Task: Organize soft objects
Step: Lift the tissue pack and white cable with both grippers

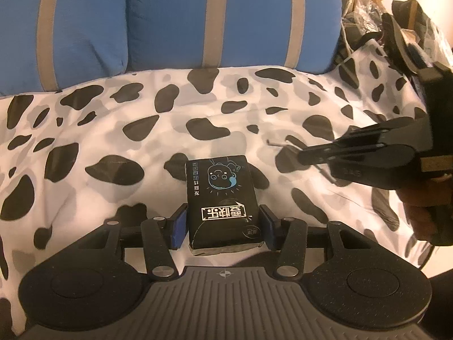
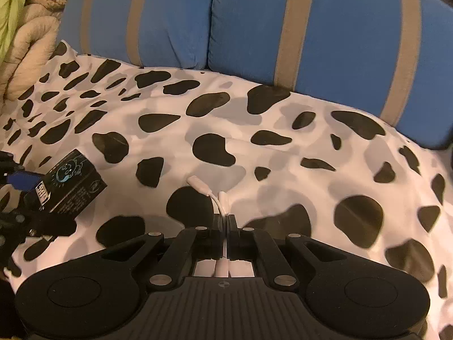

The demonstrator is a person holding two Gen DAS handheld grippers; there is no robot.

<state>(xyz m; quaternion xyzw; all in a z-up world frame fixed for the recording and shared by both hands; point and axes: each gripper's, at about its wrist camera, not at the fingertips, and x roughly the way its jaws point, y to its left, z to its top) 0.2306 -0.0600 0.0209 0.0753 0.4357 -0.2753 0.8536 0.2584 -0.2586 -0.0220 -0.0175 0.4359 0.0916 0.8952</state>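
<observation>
Carrying calls for steady grips: left gripper (image 1: 223, 226) clamps the black printed tissue pack (image 1: 223, 198), right gripper (image 2: 225, 223) pinches the short white adapter cable (image 2: 211, 191) above the cow-spotted sheet (image 2: 283, 155).

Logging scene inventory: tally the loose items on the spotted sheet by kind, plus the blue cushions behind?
Black tissue pack, held in left gripper: 1
White adapter cable, pinched in right gripper: 1
Blue cushions with tan stripes, behind the spotted sheet: 2
Total: 4
</observation>
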